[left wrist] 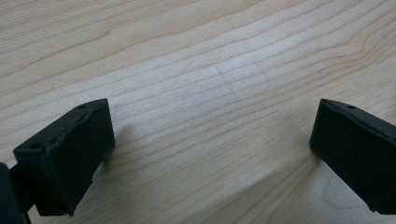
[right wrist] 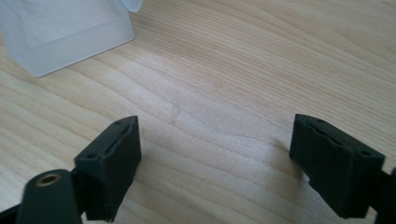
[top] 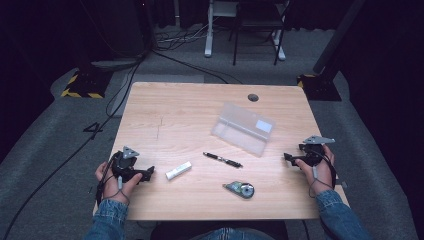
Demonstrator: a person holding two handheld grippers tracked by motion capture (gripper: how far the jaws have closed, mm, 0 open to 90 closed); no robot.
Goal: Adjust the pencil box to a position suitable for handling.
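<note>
A light wooden table (top: pixel 165 107) carries a clear plastic case (top: pixel 243 128), black pen (top: pixel 222 159), white eraser stick (top: pixel 178 170) and correction-tape dispenser (top: pixel 240 188).

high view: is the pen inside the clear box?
No. The pen lies on the bare table, apart from the clear box, on its near side.

I am seeing blue denim sleeves with turned cuffs on both my forearms. My left gripper (top: pixel 149 172) and right gripper (top: pixel 287 157) are showing black bodies, each one carrying a grey three-cornered plate and trailing a thin cable. The jaws are showing as black blocks with small screw holes.
</note>
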